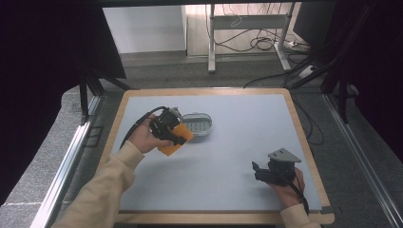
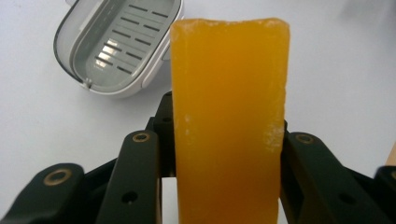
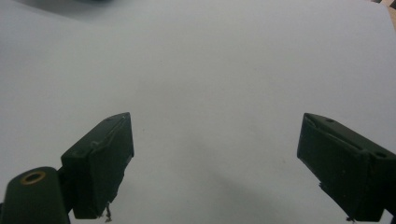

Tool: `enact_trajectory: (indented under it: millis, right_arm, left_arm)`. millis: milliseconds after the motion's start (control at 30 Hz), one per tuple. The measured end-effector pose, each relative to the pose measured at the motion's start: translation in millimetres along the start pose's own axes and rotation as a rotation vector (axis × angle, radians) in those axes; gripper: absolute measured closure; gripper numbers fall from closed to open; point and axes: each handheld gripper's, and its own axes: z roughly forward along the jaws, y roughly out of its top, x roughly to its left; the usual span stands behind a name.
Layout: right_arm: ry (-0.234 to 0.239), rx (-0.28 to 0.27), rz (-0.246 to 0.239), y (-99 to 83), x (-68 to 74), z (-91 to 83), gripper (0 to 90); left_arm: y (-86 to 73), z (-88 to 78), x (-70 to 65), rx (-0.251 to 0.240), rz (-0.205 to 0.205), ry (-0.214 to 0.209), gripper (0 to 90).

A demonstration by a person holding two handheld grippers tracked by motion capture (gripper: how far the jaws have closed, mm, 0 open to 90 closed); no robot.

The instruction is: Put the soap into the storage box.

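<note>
- The tabletop lay before us as a pale grey sheet in a wooden frame, bare but for the things at its left-centre and our two hands at its near edge.
- Our left gripper sat at the left-centre of the tabletop, its jaws clamped on the two long sides of the soap bar; our right gripper rested near the right corner with its jaws spread wide and nothing between them, well apart from the work.
- The soap dish, a white oval tray with a slotted grey drain insert, stood just to the far right of the left gripper; in the left gripper view it showed up and to the left of the bar.
- The soap bar, orange and translucent, ran its long axis straight out from the left gripper's jaws, its free end pointing away from the hand and standing just beside the dish's rim.
- We judged that the coming move turned on this: the dish lay a short way beyond and to one side of the bar's free end, so the left hand, far the nearer one, had only to swing the bar over the insert and line its long axis with the oval's.
</note>
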Motion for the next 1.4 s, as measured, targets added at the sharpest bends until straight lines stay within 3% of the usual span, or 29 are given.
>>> enact_trajectory:
  millis: [367,600,833,1067,1400]
  right_arm:
    - [0.0,0.005,0.0,-0.4,0.0,0.6,10.9]
    - [0.001,0.006,-0.004,-0.5,-0.1,1.0,10.9]
    - [0.003,0.008,-0.002,-0.5,-0.2,0.8,11.0]
    - [0.002,0.008,-0.002,-0.7,-0.2,1.0,11.0]
    - [0.001,0.011,-0.002,-0.8,-0.7,1.1,11.0]
  left_arm:
    - [11.2,3.5,7.7,0.026,0.045,0.011,62.2]
    - [16.5,5.6,14.4,0.032,0.035,-0.004,62.2]
    - [19.1,7.2,21.2,0.035,0.024,0.016,62.2]
    - [27.3,5.7,30.5,0.026,0.046,0.0,62.2]
    - [39.0,11.9,41.1,0.041,0.078,0.014,62.2]
